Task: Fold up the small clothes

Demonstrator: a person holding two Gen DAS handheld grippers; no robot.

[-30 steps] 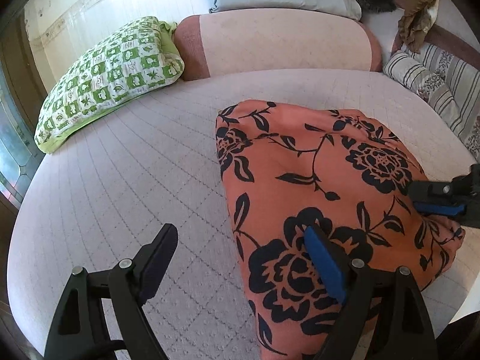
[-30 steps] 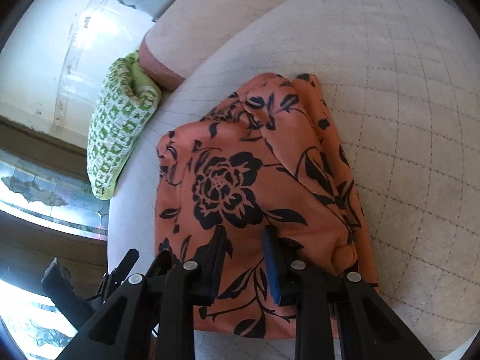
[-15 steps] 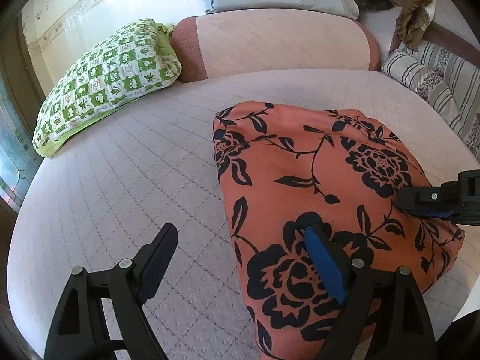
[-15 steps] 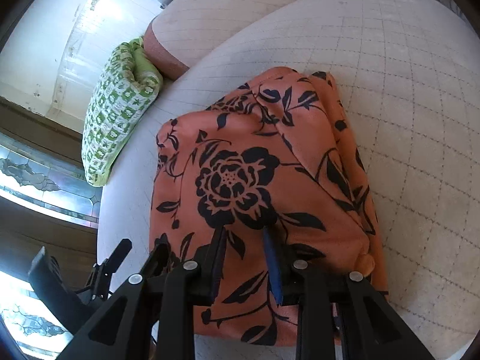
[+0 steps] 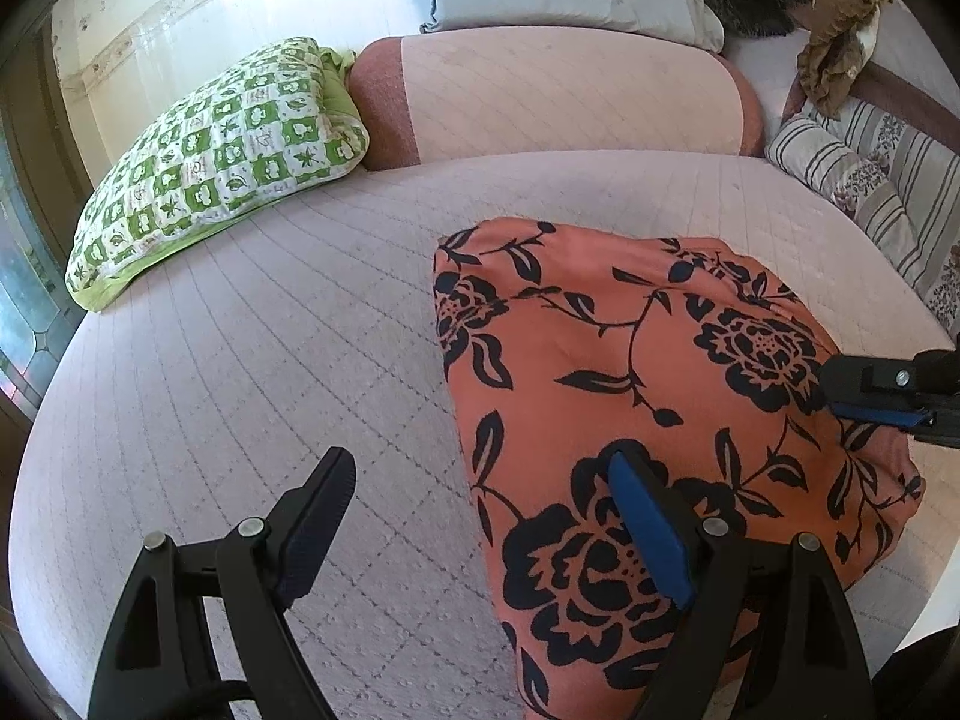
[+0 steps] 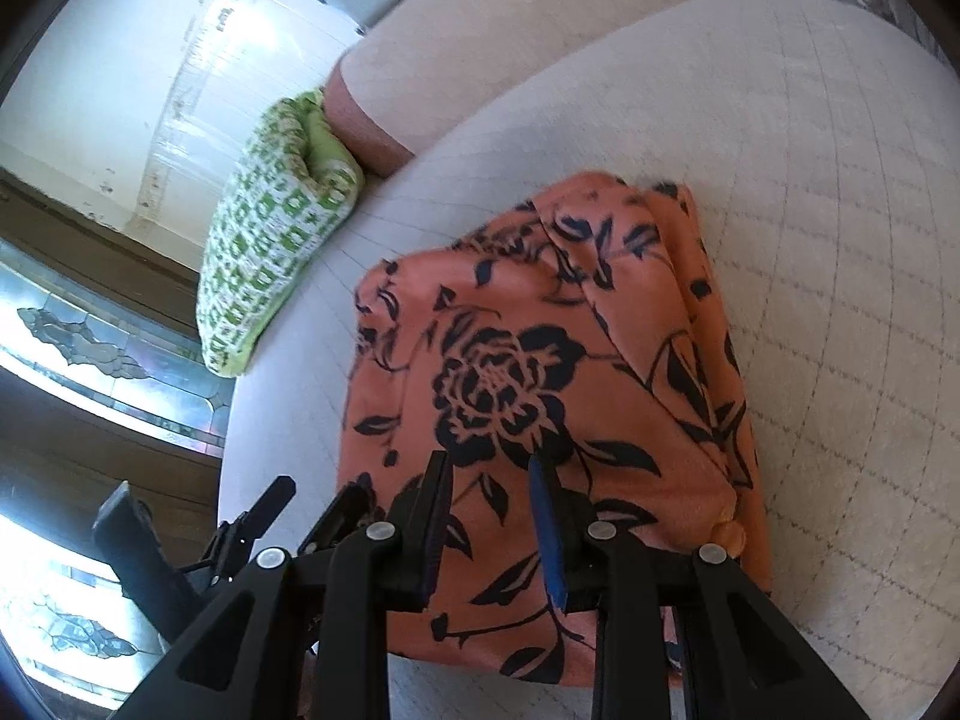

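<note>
- The orange cloth (image 5: 630, 372) with black flowers lies folded in a thick bundle on the pale quilted bed (image 5: 252, 372), toward my right side of it.
- My left tongs (image 5: 480, 492) are spread wide; one finger hangs over bare quilt, the blue-padded one over the cloth's near edge, and nothing is pinched.
- My right tongs (image 6: 489, 468) stand narrowly parted above the near part of the cloth (image 6: 540, 360); a gap shows between the pads, and I cannot tell whether any fabric is caught there.
- A green-and-white checked pillow (image 5: 222, 156) lies at the far left, just beside a pink bolster (image 5: 570, 96).
- A striped cushion (image 5: 864, 180) sits at the far right.
</note>
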